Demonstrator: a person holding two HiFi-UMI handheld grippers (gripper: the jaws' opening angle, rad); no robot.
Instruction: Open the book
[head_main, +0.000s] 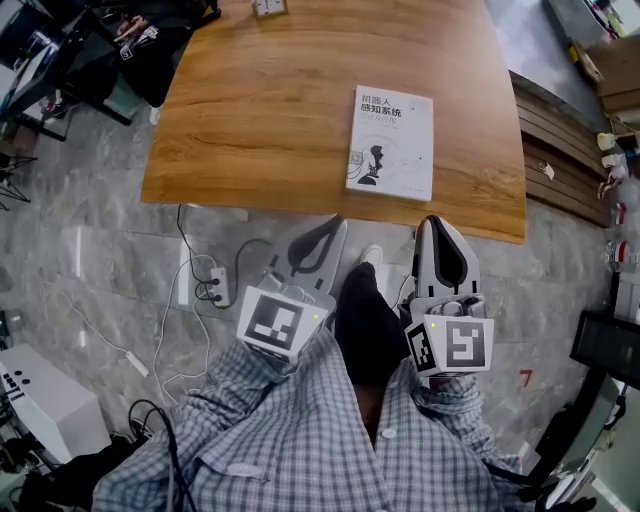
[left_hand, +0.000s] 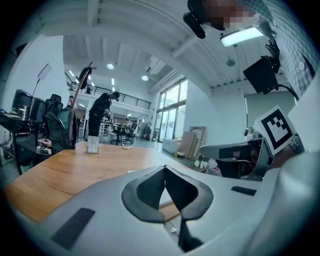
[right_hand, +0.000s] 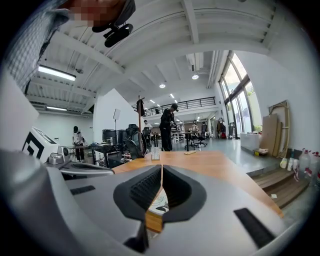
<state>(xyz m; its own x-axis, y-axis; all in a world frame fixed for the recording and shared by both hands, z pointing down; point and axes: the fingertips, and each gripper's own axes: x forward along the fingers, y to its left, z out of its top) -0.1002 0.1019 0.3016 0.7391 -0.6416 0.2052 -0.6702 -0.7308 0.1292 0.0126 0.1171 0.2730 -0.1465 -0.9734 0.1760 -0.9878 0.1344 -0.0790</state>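
A brown wooden tabletop (head_main: 260, 120) fills the upper middle of the head view, with a small white card stand (head_main: 269, 7) at its top edge. Below it, a white power strip (head_main: 214, 287) lies on the grey stone floor (head_main: 90, 230). A white box (head_main: 45, 400) sits at lower left.

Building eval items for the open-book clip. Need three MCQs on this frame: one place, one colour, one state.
1. Where does the book lie?
A. on the floor
B. on the table, near its front edge
C. on a chair

2. What colour is most of its cover?
A. white
B. red
C. black

3. How do the left gripper and right gripper stand?
A. jaws wide apart
B. shut on the book
C. shut, holding nothing

Answers:
1 B: the head view shows it flat on the wood by the near edge.
2 A: the cover is white with a little dark print.
3 C: in each gripper view the jaws meet with nothing between them, and the book lies apart on the table.
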